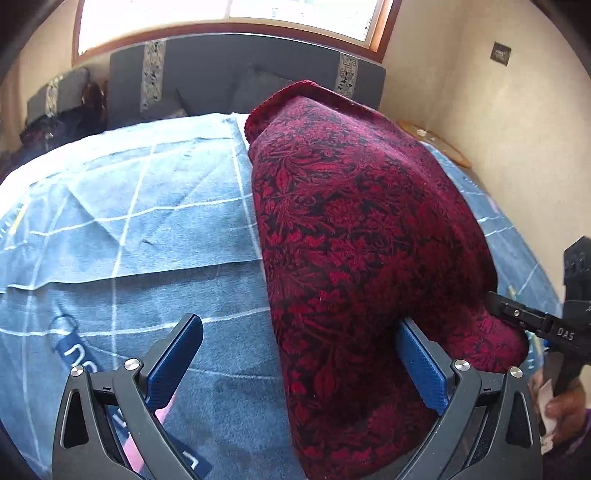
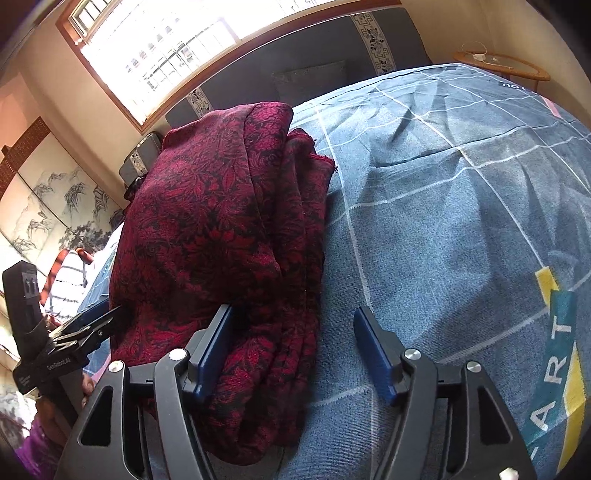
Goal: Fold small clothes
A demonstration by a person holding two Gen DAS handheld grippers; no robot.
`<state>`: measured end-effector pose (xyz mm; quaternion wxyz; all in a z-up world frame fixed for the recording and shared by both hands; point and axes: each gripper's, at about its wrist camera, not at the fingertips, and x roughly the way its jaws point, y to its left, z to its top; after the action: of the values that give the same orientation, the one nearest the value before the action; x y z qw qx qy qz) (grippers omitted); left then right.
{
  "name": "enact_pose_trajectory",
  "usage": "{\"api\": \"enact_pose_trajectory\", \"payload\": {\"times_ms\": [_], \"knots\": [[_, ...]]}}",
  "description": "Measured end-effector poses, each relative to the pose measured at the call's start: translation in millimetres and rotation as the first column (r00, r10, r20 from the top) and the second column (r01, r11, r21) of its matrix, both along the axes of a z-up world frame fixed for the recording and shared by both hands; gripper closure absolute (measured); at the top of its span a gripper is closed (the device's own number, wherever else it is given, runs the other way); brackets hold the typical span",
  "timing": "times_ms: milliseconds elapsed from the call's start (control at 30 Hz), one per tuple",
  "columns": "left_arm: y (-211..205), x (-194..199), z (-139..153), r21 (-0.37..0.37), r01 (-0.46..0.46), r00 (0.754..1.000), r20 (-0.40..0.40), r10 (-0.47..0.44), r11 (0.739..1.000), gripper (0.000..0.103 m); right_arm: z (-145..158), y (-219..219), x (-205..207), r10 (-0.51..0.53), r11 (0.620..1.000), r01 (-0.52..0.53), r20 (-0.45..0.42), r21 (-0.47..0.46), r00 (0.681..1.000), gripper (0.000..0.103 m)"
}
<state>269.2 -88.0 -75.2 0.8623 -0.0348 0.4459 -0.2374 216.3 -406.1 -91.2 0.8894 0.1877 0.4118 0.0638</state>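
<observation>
A dark red and black floral garment (image 1: pixel 362 221) lies folded in a long thick bundle on the blue checked bed sheet (image 1: pixel 147 221). My left gripper (image 1: pixel 297 323) stands wide open at the bundle's near left edge. Its right pad (image 1: pixel 421 365) is tucked against the cloth and its left pad (image 1: pixel 177 362) is over bare sheet. In the right wrist view the garment (image 2: pixel 221 221) shows several stacked layers at its right side. My right gripper (image 2: pixel 292 312) is open around those near layers: one pad (image 2: pixel 216 347) is in the folds, the other pad (image 2: pixel 373 354) over the sheet. Neither gripper squeezes the cloth.
A grey headboard (image 1: pixel 240 74) and a window (image 1: pixel 221 18) stand behind the bed. A round wooden side table (image 2: pixel 506 64) is at the far right. A striped cloth (image 2: pixel 70 280) and a painted screen (image 2: pixel 48 206) are at the left. A hand (image 1: pixel 565 406) holds the right tool.
</observation>
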Motion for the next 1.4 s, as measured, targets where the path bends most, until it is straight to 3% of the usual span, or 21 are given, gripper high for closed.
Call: {"api": "enact_pose_trajectory", "payload": {"times_ms": [100,300,467,533,667,700,733,800,900,1067,1267,1400], "knots": [[5.0,24.3,-7.0,-0.111,0.084,0.993,-0.077,-0.093,0.990,0.001,7.5,-16.3,12.1,0.005,0.999,-0.005,0.004,0.048,1.000,0.027],[-2.0,54.6,-17.6,-0.222,0.210,0.961,-0.131,-0.243,0.952,0.001,0.6,-23.6,58.7,0.107,0.989,-0.099,-0.067,0.114,0.992,0.017],[-5.7,77.6,-30.1,-0.382,0.235,0.919,-0.211,-0.332,0.894,0.001,-3.2,-16.7,85.8,0.187,0.968,-0.169,-0.085,0.188,0.979,0.009],[-7.2,84.1,-30.7,-0.409,0.232,0.914,-0.219,-0.342,0.882,0.001,-4.9,-9.8,90.9,0.229,0.956,-0.206,-0.093,0.209,0.969,0.009],[-11.9,91.5,-28.8,-0.403,0.239,0.903,-0.242,-0.355,0.883,0.002,-5.2,-3.2,94.8,0.242,0.958,-0.224,-0.086,0.180,0.966,0.011],[-12.5,92.1,-28.2,-0.397,0.233,0.905,-0.245,-0.347,0.888,0.004,-5.5,-3.2,94.7,0.244,0.958,-0.227,-0.083,0.177,0.966,0.021],[-13.2,89.4,-26.8,-0.383,0.226,0.910,-0.245,-0.334,0.896,0.017,-6.5,-1.3,94.2,0.253,0.957,-0.236,-0.083,0.170,0.964,0.030],[-15.2,88.1,-21.6,-0.341,0.221,0.925,-0.223,-0.307,0.914,0.026,-9.6,3.7,93.3,0.246,0.954,-0.226,-0.081,0.197,0.966,0.045],[-20.9,79.1,-8.2,-0.293,0.220,0.943,-0.180,-0.280,0.931,0.038,-7.1,6.2,89.0,0.230,0.952,-0.211,-0.068,0.221,0.971,0.057],[-12.0,67.1,20.9,-0.292,0.195,0.958,-0.147,-0.246,0.936,0.042,17.5,14.2,72.4,0.208,0.943,-0.201,0.001,0.264,0.978,0.064],[21.1,26.4,67.3,-0.250,0.180,0.978,-0.056,-0.200,0.951,0.042,44.2,47.1,42.9,0.243,0.925,-0.256,0.081,0.280,0.967,0.065],[46.6,-1.9,85.6,-0.237,0.143,0.986,-0.047,-0.159,0.961,0.042,55.2,77.8,18.1,0.283,0.910,-0.306,0.120,0.279,0.951,0.065]]}}
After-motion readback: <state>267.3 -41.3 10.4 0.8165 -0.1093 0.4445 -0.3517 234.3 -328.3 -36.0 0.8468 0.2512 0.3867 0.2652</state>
